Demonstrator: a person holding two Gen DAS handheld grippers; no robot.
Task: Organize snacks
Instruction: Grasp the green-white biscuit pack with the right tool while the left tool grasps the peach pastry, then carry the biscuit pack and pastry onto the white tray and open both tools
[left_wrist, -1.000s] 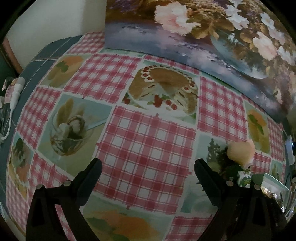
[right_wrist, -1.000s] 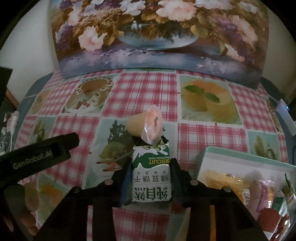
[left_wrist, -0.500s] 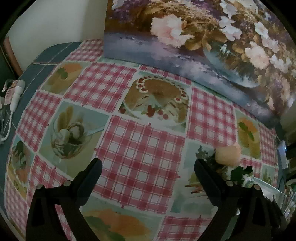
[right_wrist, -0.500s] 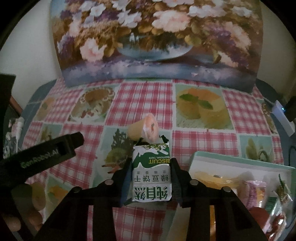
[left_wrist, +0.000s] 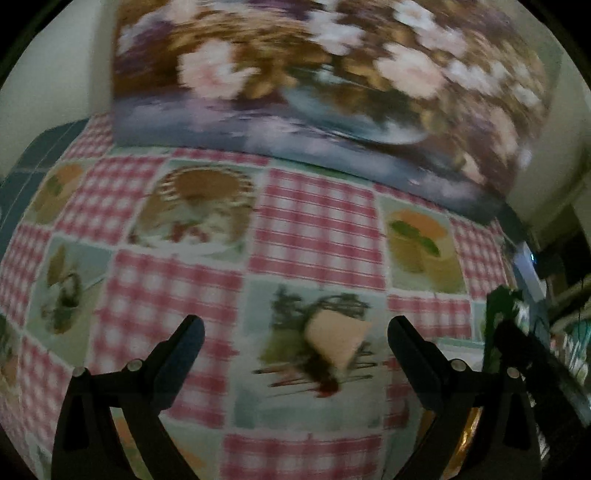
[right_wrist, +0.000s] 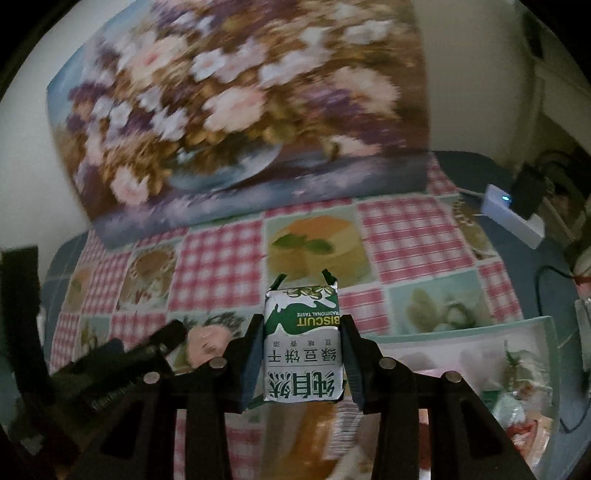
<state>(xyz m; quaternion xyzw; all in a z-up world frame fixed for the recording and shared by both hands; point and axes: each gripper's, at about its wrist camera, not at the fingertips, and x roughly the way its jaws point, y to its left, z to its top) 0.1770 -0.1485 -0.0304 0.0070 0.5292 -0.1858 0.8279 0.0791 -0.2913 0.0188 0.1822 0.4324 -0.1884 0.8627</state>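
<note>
Two grippers appear over a table spread with a checked tablecloth (left_wrist: 314, 229) printed with dessert pictures. The right gripper (right_wrist: 301, 354) pinches a green-and-white biscuit packet (right_wrist: 302, 343) between its jaws, the pads pressed on the packet's two sides; the packet is held clear of the cloth, its printed face toward the camera and its crimped end pointing away. The left gripper (left_wrist: 295, 343) has its jaws spread wide with nothing between the pads; on the cloth below the gap lies a small peach-coloured cup-shaped snack (left_wrist: 338, 341), possibly a jelly cup, though blur leaves this uncertain. In the right wrist view the same snack (right_wrist: 207, 341) lies just left of the held packet, with the left gripper's dark finger (right_wrist: 162, 339) near it. A pale green tray (right_wrist: 480, 332) sits toward the table's near right corner, holding several wrapped snacks that are too blurred to name. A large floral painting (right_wrist: 240, 103) stands along the table's far edge, leaning against the wall. A white power strip (right_wrist: 513, 218) with a lit indicator lies at the far right edge.
</note>
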